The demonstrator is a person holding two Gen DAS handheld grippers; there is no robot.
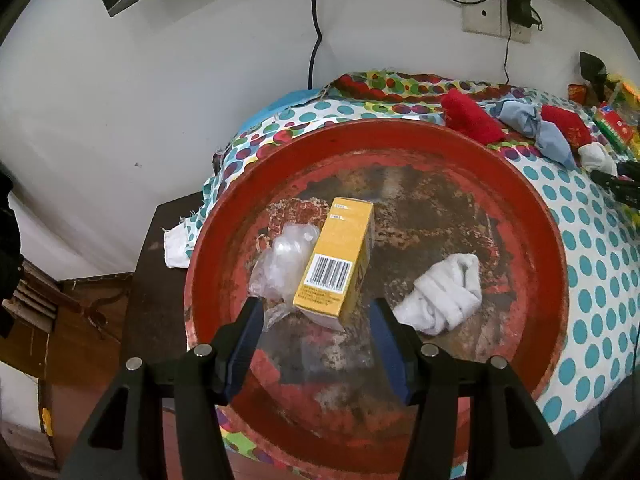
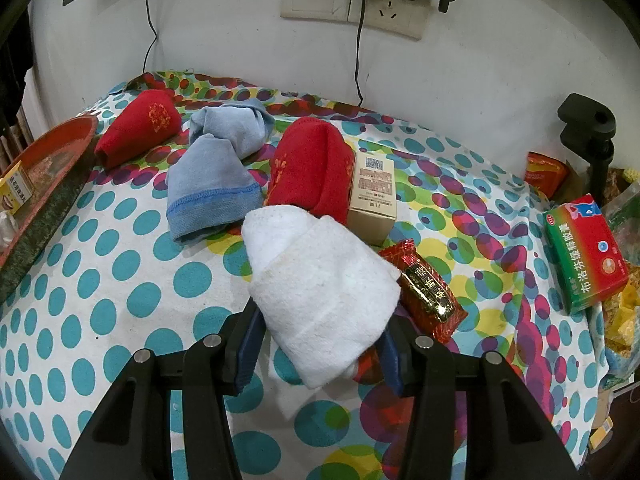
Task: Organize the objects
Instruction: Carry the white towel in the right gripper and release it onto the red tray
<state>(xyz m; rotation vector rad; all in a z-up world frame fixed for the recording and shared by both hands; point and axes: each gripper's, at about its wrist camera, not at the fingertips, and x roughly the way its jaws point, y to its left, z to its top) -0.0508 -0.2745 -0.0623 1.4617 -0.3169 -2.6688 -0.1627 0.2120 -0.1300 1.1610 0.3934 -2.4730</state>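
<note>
A round red tray [image 1: 224,216] holds a yellow box [image 1: 336,256], a crumpled clear plastic bag [image 1: 280,260] and a white rolled sock [image 1: 444,292]. My left gripper [image 1: 316,312] is open just above the tray, with the near end of the yellow box between its fingers, untouched. My right gripper [image 2: 320,320] is around a white rolled sock [image 2: 320,288] on the dotted cloth; the sock fills the gap between its blue fingers. Behind lie two red socks [image 2: 140,128] [image 2: 312,168], a blue sock [image 2: 216,168], a beige box [image 2: 372,192] and a red snack packet [image 2: 424,292].
A green and red medicine box [image 2: 584,248] lies at the right with more packets [image 2: 544,172] and a black clamp stand [image 2: 592,136]. The tray's edge shows at the left in the right wrist view [image 2: 48,160]. Wall sockets and cables [image 2: 360,0] are behind.
</note>
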